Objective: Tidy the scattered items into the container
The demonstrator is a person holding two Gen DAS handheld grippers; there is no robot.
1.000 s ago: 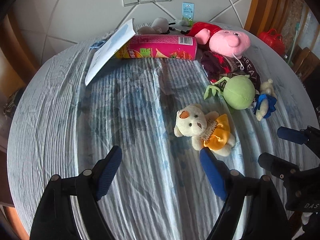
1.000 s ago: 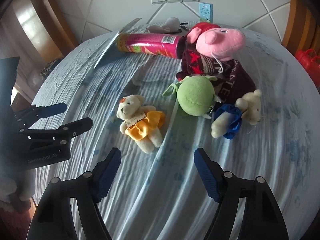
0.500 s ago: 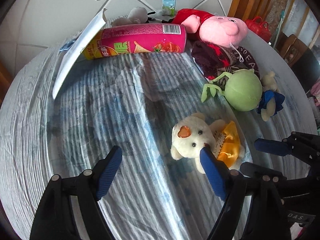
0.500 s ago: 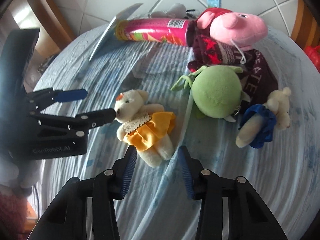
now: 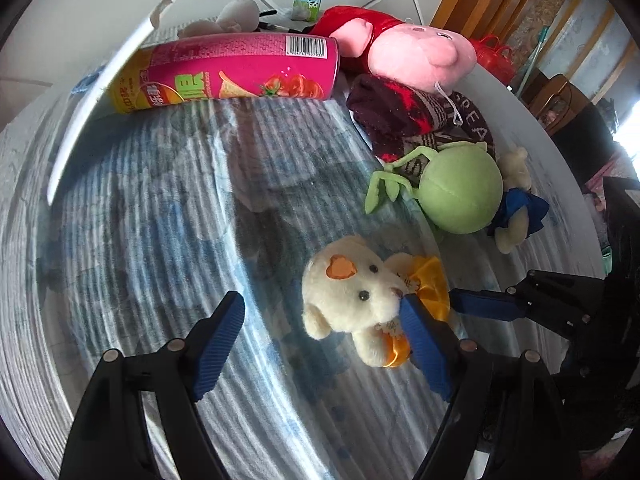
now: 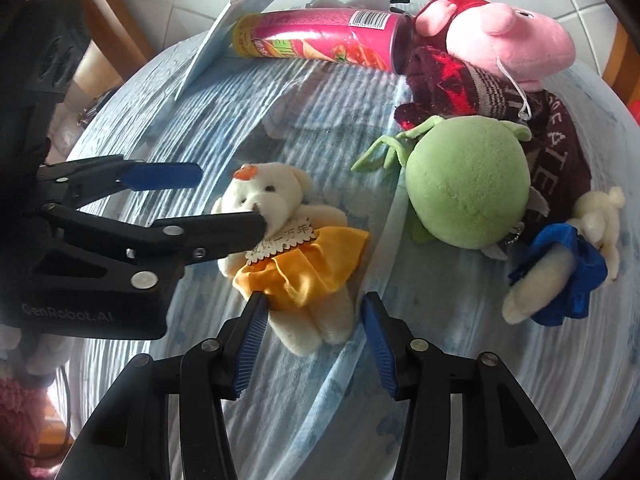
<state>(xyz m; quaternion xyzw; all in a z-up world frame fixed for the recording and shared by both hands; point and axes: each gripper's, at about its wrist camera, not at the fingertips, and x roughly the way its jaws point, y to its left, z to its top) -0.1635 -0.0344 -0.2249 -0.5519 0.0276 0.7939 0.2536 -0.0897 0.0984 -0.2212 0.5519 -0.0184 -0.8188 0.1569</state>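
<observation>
Both grippers have been brought in on the small bear in the yellow dress since a second ago, and the right jaws have been narrowed from a wide spread to a gap just wider than the bear's legs. The right gripper is set with its jaws apart on either side of the legs and dress hem, nothing yet clamped. The left gripper is held wide open; its right finger is pressed against the bear's muzzle and chest, the other well clear over the worktop.

The bear lies on its back, head toward the left gripper and feet toward the right one, so its long axis runs straight into the right jaws; that gripper is judged the better placed. The green plush, the bear in blue and the pink pig lie loose beyond. No container can be made out in either view, unless the crisp tube is meant.
</observation>
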